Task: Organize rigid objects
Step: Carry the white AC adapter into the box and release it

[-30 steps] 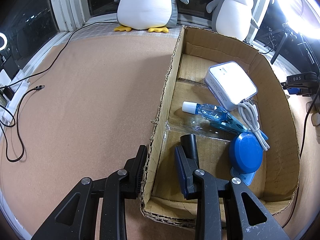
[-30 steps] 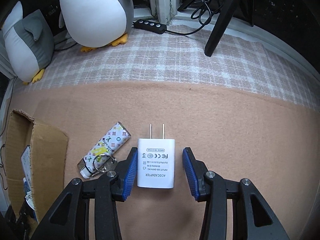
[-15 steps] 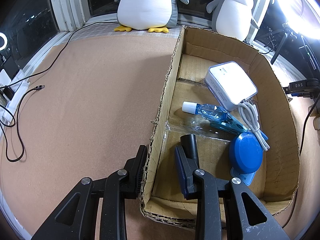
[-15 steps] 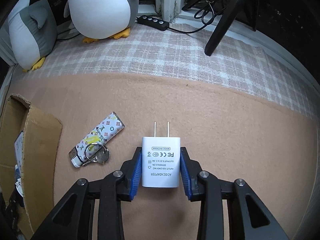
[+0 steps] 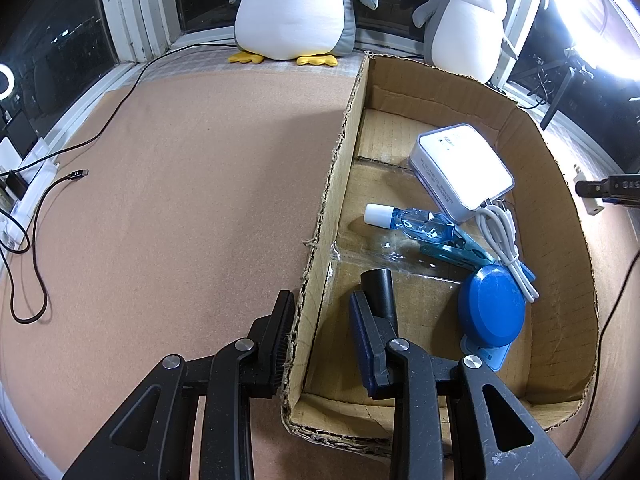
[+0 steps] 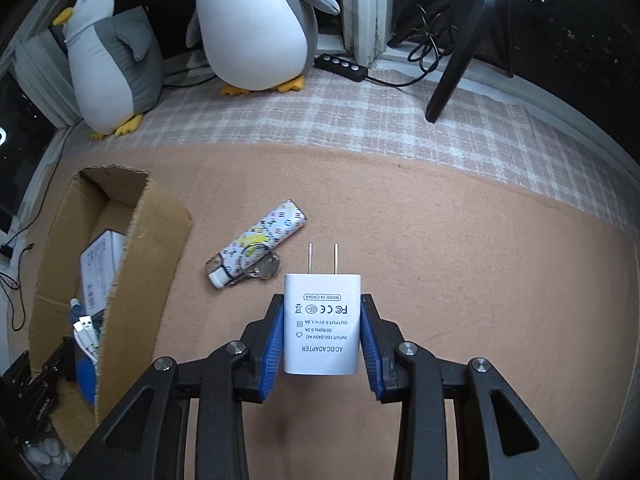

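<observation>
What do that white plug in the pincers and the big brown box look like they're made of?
The plug looks like smooth, slightly glossy white plastic with printed grey lettering; its two prongs are thin shiny metal. The right gripper clamps its sides with ribbed blue pads, probably rubber or soft plastic. The box is matte brown corrugated cardboard: its torn edges show the fluted layers.

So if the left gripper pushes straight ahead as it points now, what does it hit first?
Probably the cardboard box's side wall: the left gripper straddles it, jaws open. The inner jaw would meet the black nozzle piece. Depth is uncertain.
</observation>
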`<state>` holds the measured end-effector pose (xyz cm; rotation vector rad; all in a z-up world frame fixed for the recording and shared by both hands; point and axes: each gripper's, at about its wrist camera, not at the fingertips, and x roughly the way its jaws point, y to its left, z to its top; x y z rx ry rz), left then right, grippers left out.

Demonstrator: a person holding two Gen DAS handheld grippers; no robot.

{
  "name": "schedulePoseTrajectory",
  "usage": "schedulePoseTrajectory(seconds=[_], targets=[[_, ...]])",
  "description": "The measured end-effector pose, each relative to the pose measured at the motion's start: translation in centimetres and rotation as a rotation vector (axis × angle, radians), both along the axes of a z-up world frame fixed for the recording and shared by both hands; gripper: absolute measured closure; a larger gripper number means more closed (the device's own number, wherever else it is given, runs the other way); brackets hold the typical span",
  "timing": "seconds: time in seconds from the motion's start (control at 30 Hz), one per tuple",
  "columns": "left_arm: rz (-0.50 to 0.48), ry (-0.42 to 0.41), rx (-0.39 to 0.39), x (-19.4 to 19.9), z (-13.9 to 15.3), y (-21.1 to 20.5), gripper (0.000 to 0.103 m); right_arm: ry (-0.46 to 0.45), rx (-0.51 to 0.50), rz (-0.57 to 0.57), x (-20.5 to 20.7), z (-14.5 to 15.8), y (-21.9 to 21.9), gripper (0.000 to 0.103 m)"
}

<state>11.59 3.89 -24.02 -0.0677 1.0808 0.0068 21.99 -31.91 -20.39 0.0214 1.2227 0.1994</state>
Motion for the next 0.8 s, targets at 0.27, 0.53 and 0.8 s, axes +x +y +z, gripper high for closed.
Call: schedulePoseTrajectory(seconds=[0.27,0.53,0.8], targets=[[0.001,0.000,0.000,0.0,0.0,0.1,0.072,-0.081,0.062,0.109,-1.5,3.8,5.8,0.071],[0.002,0.000,-0.003,0.0,0.0,0.0,0.072,-0.117,0.092,0.238,-2.9,5.7,11.7,0.071],[0.002,0.000,-0.002,0.0,0.0,0.0,0.072,-0.106,0.093,0.330,-3.4,5.3,16.5,0.071]])
